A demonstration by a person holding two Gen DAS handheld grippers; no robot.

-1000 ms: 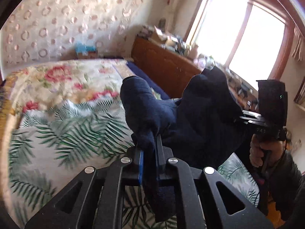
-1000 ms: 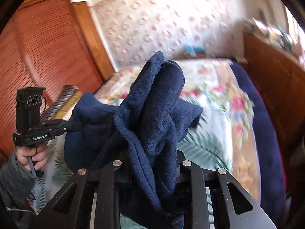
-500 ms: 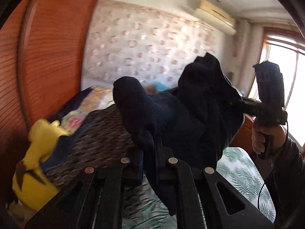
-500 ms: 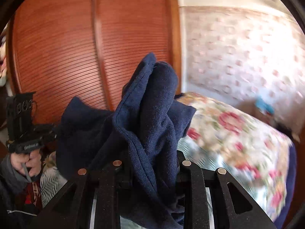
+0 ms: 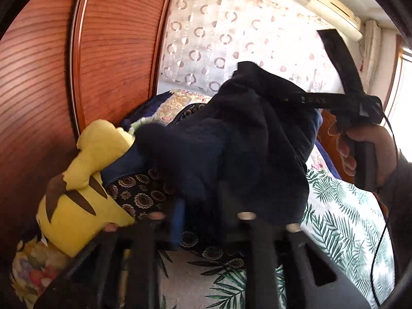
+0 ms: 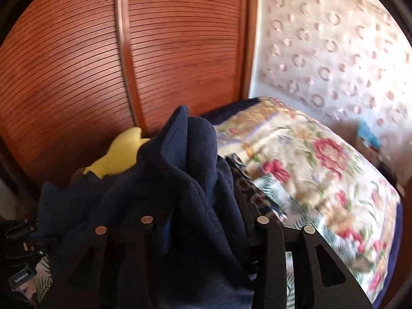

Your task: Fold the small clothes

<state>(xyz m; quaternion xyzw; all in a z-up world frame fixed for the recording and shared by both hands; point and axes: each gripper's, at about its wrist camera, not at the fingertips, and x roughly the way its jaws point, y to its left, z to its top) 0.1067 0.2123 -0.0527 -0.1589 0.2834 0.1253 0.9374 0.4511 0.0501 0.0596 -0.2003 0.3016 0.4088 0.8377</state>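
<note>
A dark navy fleece garment hangs bunched between my two grippers, above the head end of the bed. My left gripper is shut on one part of it; the cloth covers the fingertips. My right gripper is shut on another part of the garment, which drapes over its jaws. The right gripper's body and the hand holding it show at the right of the left wrist view. The left gripper shows at the lower left of the right wrist view.
A yellow plush toy lies against the reddish wooden wardrobe door. A dark patterned pillow lies under the garment. The bed carries a floral blanket and a palm-leaf sheet. A patterned wall stands behind.
Both grippers have swung left with the garment, from facing the window and bed to facing the wardrobe, and lowered towards the pillow and plush toy. The grip is unchanged.
</note>
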